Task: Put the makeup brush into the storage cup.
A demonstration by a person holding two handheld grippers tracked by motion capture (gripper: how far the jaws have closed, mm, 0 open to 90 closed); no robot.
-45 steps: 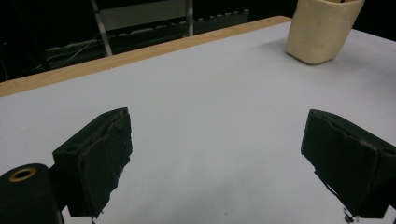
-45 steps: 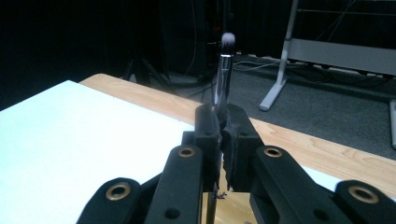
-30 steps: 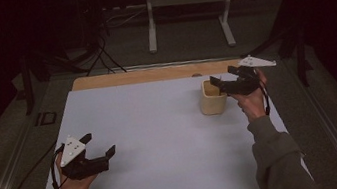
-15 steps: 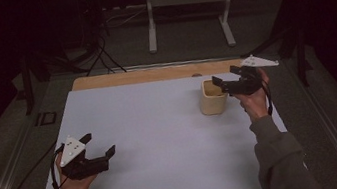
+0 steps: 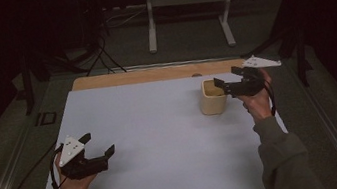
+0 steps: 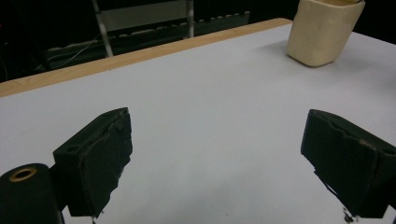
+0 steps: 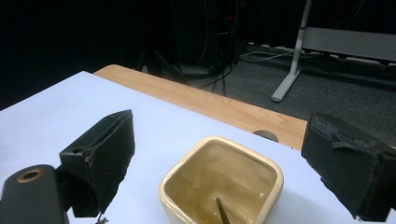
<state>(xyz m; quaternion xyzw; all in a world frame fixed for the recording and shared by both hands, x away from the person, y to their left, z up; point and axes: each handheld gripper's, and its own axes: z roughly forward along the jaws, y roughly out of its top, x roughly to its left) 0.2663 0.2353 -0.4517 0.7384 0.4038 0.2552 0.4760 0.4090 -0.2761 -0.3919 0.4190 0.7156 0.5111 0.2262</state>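
Note:
A cream square cup point(image 5: 212, 99) stands on the white table top point(image 5: 161, 126) at the far right. My right gripper point(image 5: 226, 78) hovers open over the cup's right rim, jaws pointing left. In the right gripper view the cup point(image 7: 224, 186) sits below and between the spread jaws of the right gripper point(image 7: 222, 123); a thin dark stick point(image 7: 222, 212) leans inside it. My left gripper point(image 5: 99, 142) is held open just above the table at the near left, nothing between its fingers. From the left gripper point(image 6: 217, 126) the cup point(image 6: 324, 32) is far off at the upper right.
A wooden strip point(image 5: 153, 74) runs along the table's far edge, with a small hole point(image 7: 266, 135) behind the cup. Beyond it are a dark floor, cables and a metal stand point(image 5: 188, 5). A metal rail point(image 5: 335, 140) borders the right side.
The right gripper has drifted slightly lower and nearer over the cup's right side. The left gripper has stayed in place.

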